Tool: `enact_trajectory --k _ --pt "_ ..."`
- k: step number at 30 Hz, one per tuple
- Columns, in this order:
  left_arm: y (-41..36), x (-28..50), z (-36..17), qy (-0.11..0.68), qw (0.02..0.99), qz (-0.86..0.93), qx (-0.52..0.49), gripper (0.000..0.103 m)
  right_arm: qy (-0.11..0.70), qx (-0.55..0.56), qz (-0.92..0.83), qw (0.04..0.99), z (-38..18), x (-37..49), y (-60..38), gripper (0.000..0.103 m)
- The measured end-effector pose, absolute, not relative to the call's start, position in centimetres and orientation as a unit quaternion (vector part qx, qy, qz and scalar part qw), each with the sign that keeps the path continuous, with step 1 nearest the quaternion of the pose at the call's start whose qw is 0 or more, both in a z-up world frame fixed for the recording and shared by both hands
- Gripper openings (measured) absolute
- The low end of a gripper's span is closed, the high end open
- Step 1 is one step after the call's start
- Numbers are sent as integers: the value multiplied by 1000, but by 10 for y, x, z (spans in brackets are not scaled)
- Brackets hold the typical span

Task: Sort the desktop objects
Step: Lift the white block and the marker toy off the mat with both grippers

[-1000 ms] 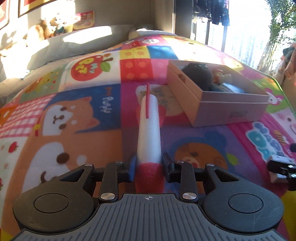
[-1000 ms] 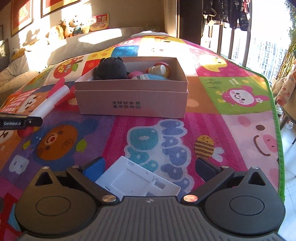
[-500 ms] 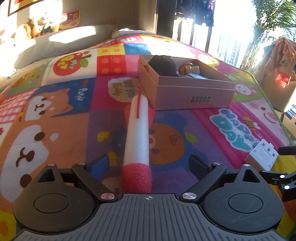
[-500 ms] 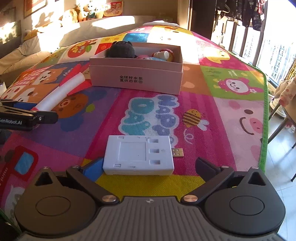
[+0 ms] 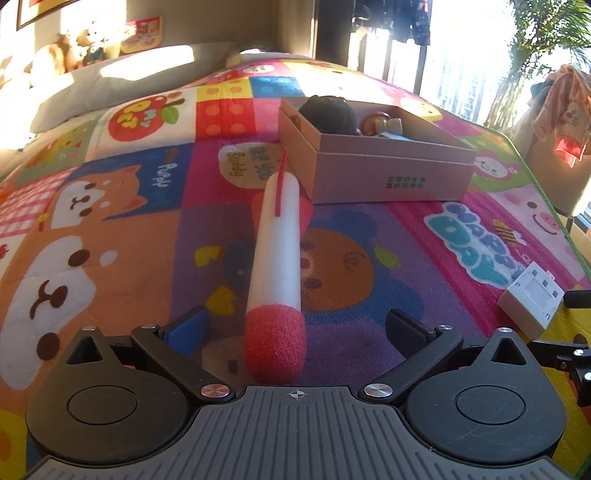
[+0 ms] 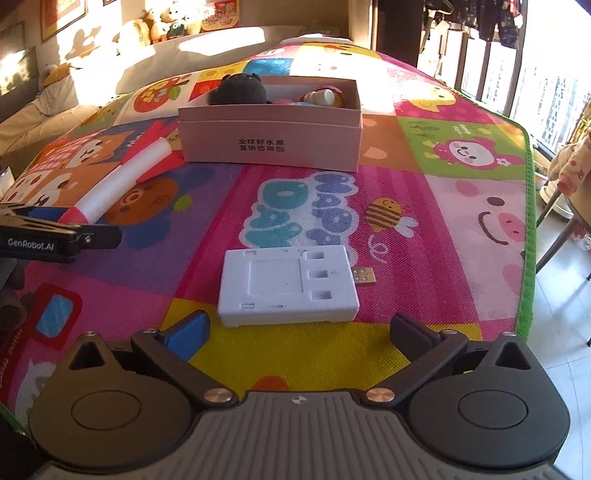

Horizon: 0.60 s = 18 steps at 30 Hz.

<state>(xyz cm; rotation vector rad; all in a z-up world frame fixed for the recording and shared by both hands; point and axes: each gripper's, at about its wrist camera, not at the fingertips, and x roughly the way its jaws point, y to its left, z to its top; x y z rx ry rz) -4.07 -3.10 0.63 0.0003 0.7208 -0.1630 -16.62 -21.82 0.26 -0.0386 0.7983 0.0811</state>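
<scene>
A white foam rocket [image 5: 279, 240] with a red nose and red fins lies on the colourful mat, its nose between the fingers of my left gripper [image 5: 297, 325]. The jaws are opening and the pads stand clear of it. The rocket [image 6: 122, 181] also shows in the right wrist view, by the left gripper [image 6: 59, 236]. A white plastic box [image 6: 288, 280] with a USB plug lies flat just ahead of my open right gripper [image 6: 301, 325]. Beyond stands a pink cardboard box [image 6: 269, 144] holding a black plush [image 6: 238, 90] and small toys.
The play mat's green edge [image 6: 526, 229] runs down the right side, with bare floor and chair legs past it. A grey pillow [image 5: 110, 85] and stuffed toys [image 6: 162, 26] sit at the far end. Windows fill the back right.
The left gripper opened and let go of the foam rocket, which now rests on the mat. Both grippers drew back from the pink box. The white box now lies flat ahead of the right fingers.
</scene>
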Motion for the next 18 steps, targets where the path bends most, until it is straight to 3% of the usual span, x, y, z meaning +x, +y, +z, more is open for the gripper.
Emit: enact_trajectory --k 18 --pt "-35 -40 5 354 932 -76 14 103 387 -33 70 919 3 -137 -216 103"
